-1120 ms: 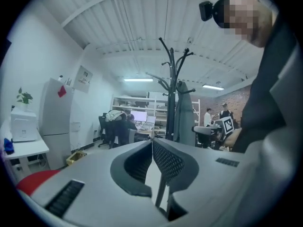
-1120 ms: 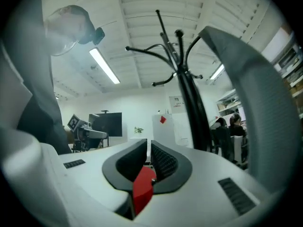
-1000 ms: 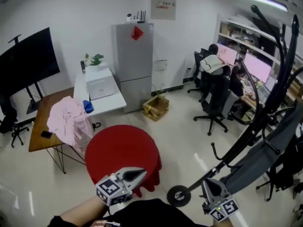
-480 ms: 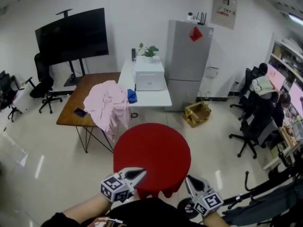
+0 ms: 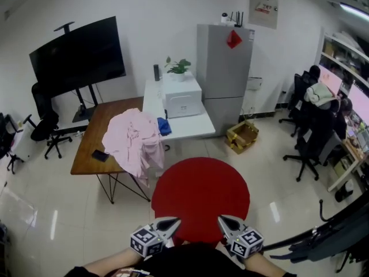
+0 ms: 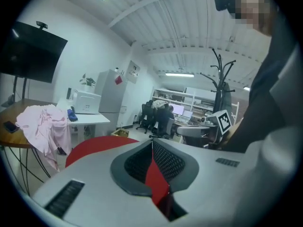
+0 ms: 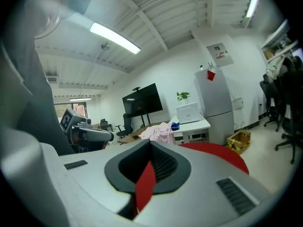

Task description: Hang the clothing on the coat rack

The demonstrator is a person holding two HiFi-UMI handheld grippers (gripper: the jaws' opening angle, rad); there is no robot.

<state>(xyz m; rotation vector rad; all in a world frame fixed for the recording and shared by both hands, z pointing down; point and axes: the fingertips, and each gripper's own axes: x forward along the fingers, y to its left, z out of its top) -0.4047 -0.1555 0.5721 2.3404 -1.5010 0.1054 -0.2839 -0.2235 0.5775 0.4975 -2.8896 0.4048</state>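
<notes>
The pink clothing [image 5: 134, 140] lies heaped on a brown wooden table [image 5: 92, 154] and hangs over its near edge, far ahead of both grippers. It also shows as the pink clothing [image 6: 42, 126] in the left gripper view and as a small pink heap [image 7: 158, 132] in the right gripper view. The black coat rack [image 6: 220, 74] stands off to the right; only its dark lower bars [image 5: 340, 227] reach the head view's right edge. My left gripper [image 5: 170, 223] and right gripper [image 5: 222, 220] sit side by side over the near rim of a round red table [image 5: 200, 195], both shut and empty.
A white table with a printer [image 5: 183, 100] adjoins the wooden one, with a grey fridge [image 5: 223, 68] behind and a cardboard box [image 5: 242, 136] on the floor. A black TV on a stand [image 5: 78, 53] is at back left. Office chairs [image 5: 311, 137] and desks fill the right.
The head view has swung left, so the coat rack has slid to the right edge. My right gripper has left the rack's foot and come in beside the left one.
</notes>
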